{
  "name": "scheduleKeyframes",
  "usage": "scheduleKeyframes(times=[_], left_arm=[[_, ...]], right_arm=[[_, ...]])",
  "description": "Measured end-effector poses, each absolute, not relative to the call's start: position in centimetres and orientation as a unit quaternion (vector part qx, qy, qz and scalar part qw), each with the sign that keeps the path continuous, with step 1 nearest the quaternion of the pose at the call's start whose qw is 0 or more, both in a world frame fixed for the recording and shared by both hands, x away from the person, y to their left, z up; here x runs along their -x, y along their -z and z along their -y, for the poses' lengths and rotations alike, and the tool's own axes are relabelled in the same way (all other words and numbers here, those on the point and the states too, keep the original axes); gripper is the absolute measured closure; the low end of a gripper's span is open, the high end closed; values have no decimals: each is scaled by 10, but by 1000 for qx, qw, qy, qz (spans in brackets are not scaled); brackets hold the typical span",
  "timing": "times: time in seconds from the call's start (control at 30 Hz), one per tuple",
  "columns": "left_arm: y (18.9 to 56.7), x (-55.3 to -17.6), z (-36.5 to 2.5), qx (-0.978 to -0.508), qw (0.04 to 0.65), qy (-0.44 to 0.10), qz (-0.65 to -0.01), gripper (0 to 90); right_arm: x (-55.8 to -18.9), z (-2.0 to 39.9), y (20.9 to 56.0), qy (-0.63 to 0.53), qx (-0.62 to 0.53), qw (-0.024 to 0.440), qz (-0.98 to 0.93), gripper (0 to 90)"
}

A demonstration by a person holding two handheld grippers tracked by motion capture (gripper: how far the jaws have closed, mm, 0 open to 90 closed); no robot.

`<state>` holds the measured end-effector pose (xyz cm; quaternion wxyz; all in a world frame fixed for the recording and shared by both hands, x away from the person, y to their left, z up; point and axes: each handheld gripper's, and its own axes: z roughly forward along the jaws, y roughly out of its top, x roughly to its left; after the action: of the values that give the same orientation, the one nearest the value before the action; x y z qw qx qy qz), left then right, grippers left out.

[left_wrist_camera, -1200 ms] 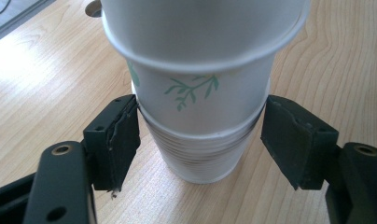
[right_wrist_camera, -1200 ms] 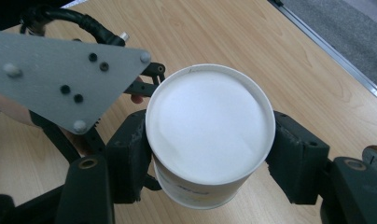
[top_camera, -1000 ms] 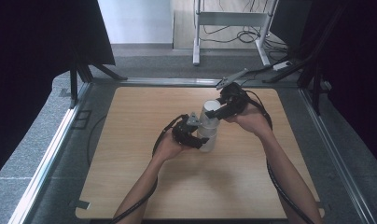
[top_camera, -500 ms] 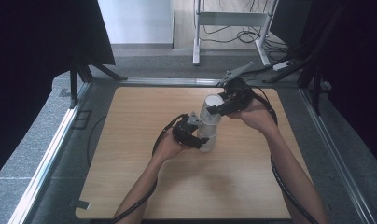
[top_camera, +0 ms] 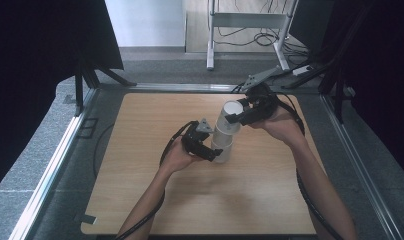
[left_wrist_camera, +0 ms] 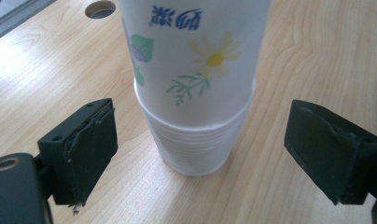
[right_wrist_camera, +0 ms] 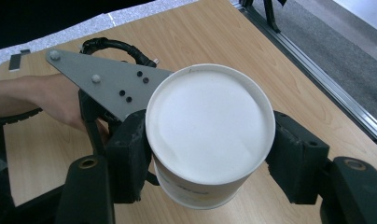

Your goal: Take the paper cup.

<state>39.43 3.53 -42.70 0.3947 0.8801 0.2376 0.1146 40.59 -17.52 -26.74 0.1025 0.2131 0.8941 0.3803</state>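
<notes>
Stack of upside-down paper cups [top_camera: 224, 139] stands on the wooden table [top_camera: 140, 200], slightly past its centre toward the far edge, nearer the right edge than the left. Cups are white with a printed daisy, green leaves and blue characters; ribbed rims nested at the bottom of the stack, resting on the wood.

Top cup [right_wrist_camera: 210, 135]: raised part-way out of the stack, base uppermost. Right gripper [top_camera: 241, 114] has it clamped near the upturned base, one black pad pressed against each side of the wall. In the right gripper view the flat white base faces the camera between the two pads. Its lower part overlaps the cups below in the high view; whether it touches them I cannot tell.

Left gripper [top_camera: 213, 151]: low on the near-left side of the stack, pointed level at its bottom end. Jaws have just been opening; they now stand wide, each pad well clear of the cup walls, with the stack [left_wrist_camera: 196, 140] between them but not gripped. Clear gap visible on both sides in the left gripper view.

Round hole [left_wrist_camera: 100, 9] in the tabletop seen beyond the stack in the left gripper view.

Left hand [top_camera: 179, 156] on the left gripper; right hand [top_camera: 280, 125] on the right gripper, held higher, toward the far right corner.
</notes>
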Motion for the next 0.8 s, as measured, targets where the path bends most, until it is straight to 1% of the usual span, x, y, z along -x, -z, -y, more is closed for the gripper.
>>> scheduleKeyframes(times=[0.23, 0.53, 0.8], left_arm=[[421, -386, -38, -883, 393, -113, -232, 50], [415, -371, -50, -884, 395, -108, -225, 32], [412, -360, -59, -878, 410, -101, -228, 16]], right_arm=[[-398, 179, 266, -385, -207, 102, -894, 360], [-384, 188, 266, -388, -198, 103, -894, 360], [-377, 200, 271, -389, -200, 104, -893, 360]])
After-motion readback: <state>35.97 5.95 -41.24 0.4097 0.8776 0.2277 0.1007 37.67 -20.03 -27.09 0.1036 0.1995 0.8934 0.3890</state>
